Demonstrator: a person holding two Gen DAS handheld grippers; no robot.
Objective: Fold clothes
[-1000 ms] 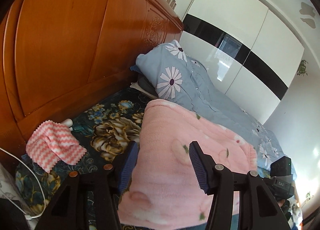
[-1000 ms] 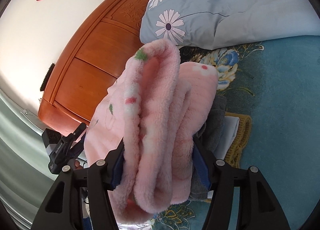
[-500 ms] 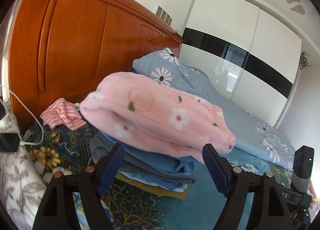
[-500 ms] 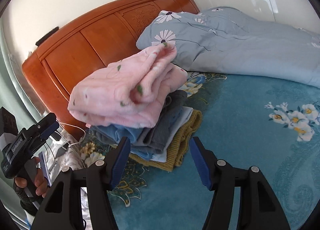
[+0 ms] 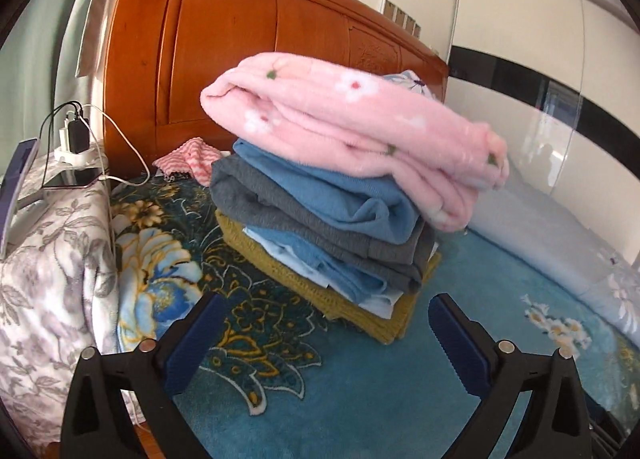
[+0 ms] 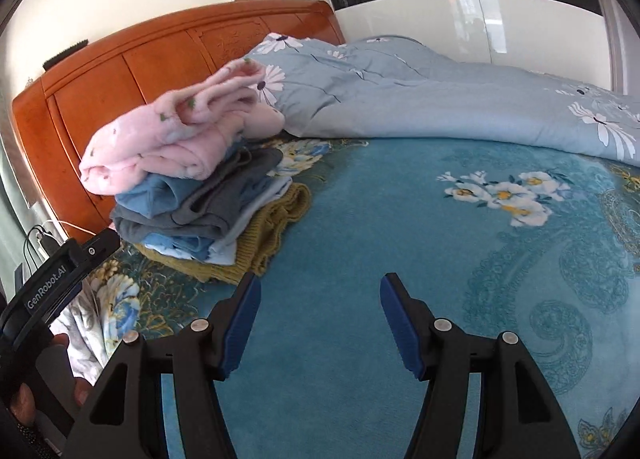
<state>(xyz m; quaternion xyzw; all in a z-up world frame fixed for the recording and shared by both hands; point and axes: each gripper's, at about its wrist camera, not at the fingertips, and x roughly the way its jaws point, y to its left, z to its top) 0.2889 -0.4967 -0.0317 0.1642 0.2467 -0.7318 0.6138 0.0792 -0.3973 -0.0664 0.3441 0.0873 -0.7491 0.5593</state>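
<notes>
Pink fleece garment [image 5: 352, 135] is lying on top of the folded stack [image 5: 320, 243] at frame centre, apparently overhanging rightward; the left gripper [image 5: 320, 343] is opening on nothing, the right gripper [image 6: 320, 323] is standing open and empty, so squaring that overhang seems wise

Home bedroom: bed with carved wooden headboard [image 5: 248, 59], teal floral bedspread [image 6: 400, 219], blue daisy-print duvet [image 6: 420, 95], glossy sliding wardrobe [image 5: 532, 71], chargers [image 5: 74, 133] plugged in bedside.
</notes>
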